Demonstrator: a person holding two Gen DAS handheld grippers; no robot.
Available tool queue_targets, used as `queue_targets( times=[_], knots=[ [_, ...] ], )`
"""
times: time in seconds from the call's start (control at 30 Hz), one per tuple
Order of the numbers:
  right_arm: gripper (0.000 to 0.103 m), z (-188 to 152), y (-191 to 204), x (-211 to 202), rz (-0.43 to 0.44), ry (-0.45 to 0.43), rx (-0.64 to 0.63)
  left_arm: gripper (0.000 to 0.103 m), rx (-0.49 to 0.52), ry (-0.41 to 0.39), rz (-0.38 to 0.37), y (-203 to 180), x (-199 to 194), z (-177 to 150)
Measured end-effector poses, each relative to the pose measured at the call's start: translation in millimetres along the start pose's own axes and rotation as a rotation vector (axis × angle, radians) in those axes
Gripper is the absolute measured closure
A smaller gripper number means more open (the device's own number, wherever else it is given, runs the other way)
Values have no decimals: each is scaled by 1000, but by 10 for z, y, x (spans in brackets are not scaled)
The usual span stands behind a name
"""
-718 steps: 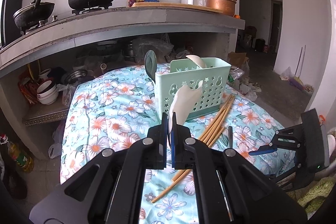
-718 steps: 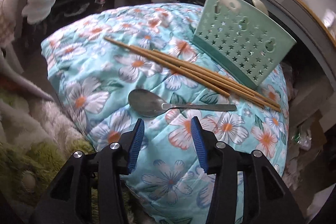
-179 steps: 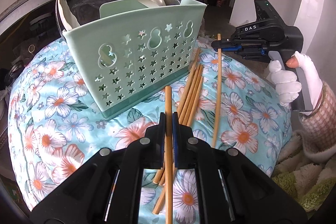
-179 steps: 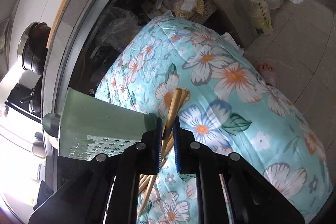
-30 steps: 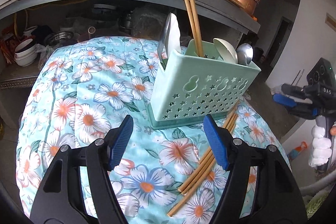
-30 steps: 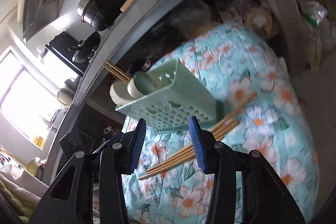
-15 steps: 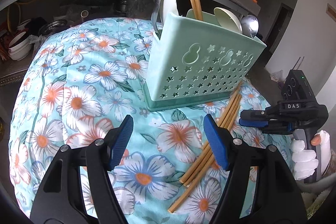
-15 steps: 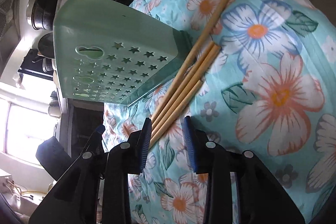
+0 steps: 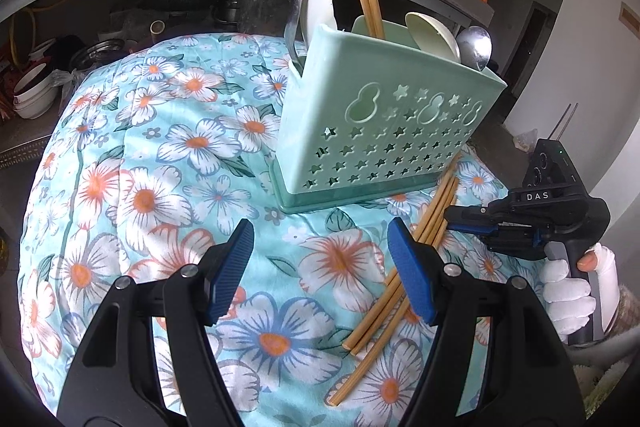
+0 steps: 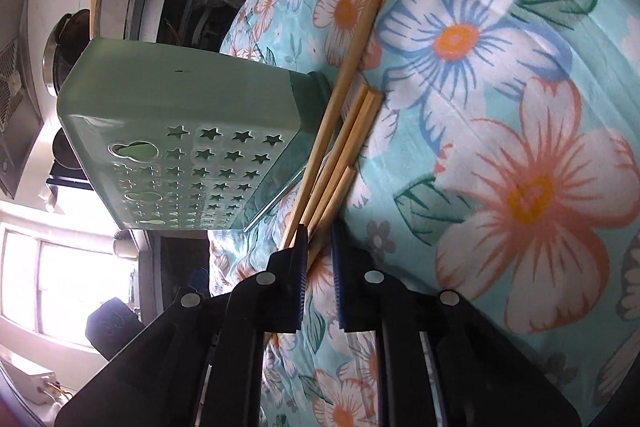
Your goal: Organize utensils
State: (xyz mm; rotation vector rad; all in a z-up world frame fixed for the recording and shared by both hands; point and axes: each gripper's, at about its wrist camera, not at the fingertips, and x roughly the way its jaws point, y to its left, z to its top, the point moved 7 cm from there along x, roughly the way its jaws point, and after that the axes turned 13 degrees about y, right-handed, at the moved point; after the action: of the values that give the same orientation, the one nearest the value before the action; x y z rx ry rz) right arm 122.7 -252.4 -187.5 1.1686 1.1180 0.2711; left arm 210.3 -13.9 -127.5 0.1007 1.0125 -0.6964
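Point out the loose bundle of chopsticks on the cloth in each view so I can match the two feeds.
Left wrist view: the loose chopsticks lie lower right of centre, fanning down from the caddy's base.
Right wrist view: the loose chopsticks run diagonally through the centre, towards the right hand-held gripper.
Shared landmark: the green star-punched utensil caddy, right beside them.

The left tongs (image 9: 320, 267) point downward with the two blue pads (image 9: 232, 263) standing wide apart, and nothing is between them. The right tongs (image 10: 320, 259) are low and rolled to the side, held by a hand in a white glove (image 9: 568, 295). Their jaws have just been closing and are now almost together around a thin wooden stick (image 10: 320, 211).
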Motion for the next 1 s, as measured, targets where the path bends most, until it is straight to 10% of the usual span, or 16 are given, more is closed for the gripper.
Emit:
queue_targets(
  times=[0.43,0.67,1.0],
  knots=[
    [88,-74,-182,-658,-245,-120,6,37,13,3,-13,-62,1,-18],
    [71,-7,-94,-568,-323,-132,-29,37,30,-3,-14,-116,-30,-28],
    [76,-33,40,-430,-588,-184,-174,37,38,5,-9,-165,2,-18]
  ],
)
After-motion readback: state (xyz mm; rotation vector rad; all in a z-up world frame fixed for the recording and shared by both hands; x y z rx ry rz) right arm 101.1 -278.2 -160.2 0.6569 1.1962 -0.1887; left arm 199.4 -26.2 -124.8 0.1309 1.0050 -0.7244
